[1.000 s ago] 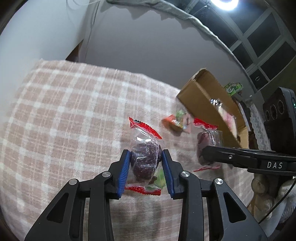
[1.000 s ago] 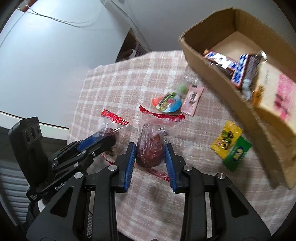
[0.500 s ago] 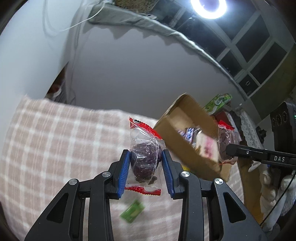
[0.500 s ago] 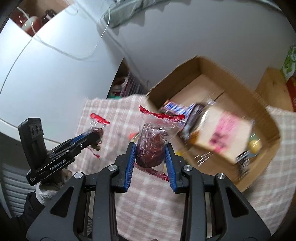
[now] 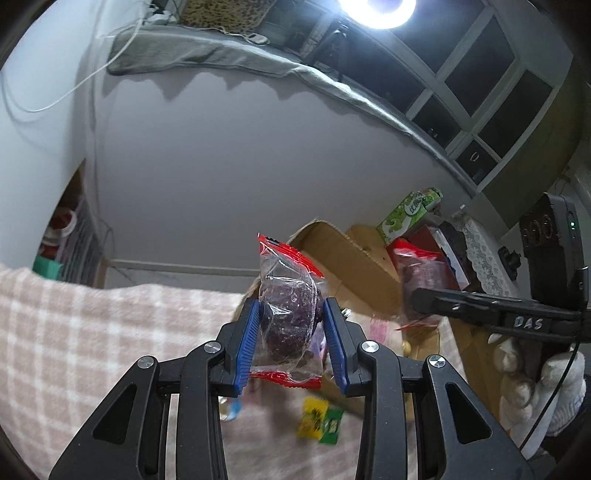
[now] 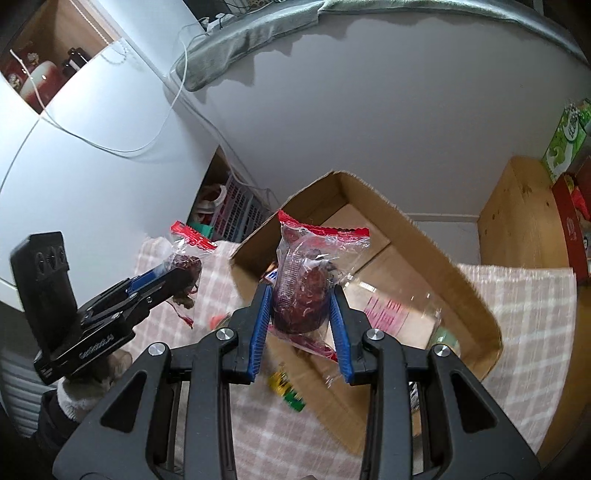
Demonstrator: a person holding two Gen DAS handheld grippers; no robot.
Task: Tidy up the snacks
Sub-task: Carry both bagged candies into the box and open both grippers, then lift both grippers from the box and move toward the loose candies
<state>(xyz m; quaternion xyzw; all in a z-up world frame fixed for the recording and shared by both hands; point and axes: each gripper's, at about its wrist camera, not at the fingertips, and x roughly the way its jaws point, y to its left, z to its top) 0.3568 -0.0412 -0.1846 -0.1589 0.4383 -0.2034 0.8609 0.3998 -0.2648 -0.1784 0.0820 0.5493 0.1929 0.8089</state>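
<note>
In the left wrist view, the left gripper (image 5: 291, 339) fills the six o'clock foreground, its blue pads clamped on a clear packet with red ends (image 5: 286, 314) that holds a dark, purplish lump; the packet stands upright between the pads. Under it, toward six o'clock, a yellow and green sachet (image 5: 319, 421) lies blurred on the pink checked cloth (image 5: 74, 332), which runs out to nine o'clock. At three o'clock the right gripper (image 5: 417, 301) reaches in from the side, gripping a second red-ended packet (image 5: 417, 273), with a gloved hand (image 5: 532, 373) below its body. Past the held packet, toward one o'clock, the cardboard box (image 5: 354, 258) stands open; farther on at two o'clock is a green carton (image 5: 410, 214), and a ring light (image 5: 376, 11) glares at twelve.

In the right wrist view, the right gripper (image 6: 301, 325) is nearest at six o'clock, pads pressed on its own clear packet of dark red fruit (image 6: 306, 291), held upright above the near wall of the cardboard box (image 6: 443, 266). Inside the box a pink-printed clear bag (image 6: 388, 310) shows, blurred. Just outside the box's near wall, at six o'clock, sits the yellow and green sachet (image 6: 286, 387) on the checked cloth (image 6: 524, 314). At nine o'clock the left gripper (image 6: 184, 273) enters with its packet (image 6: 184, 254), hanging over the cloth beside the box's left corner. Beyond, at three o'clock, stands a wooden cabinet (image 6: 517, 214); a white cable (image 6: 110, 147) droops across the wall at ten.
</note>
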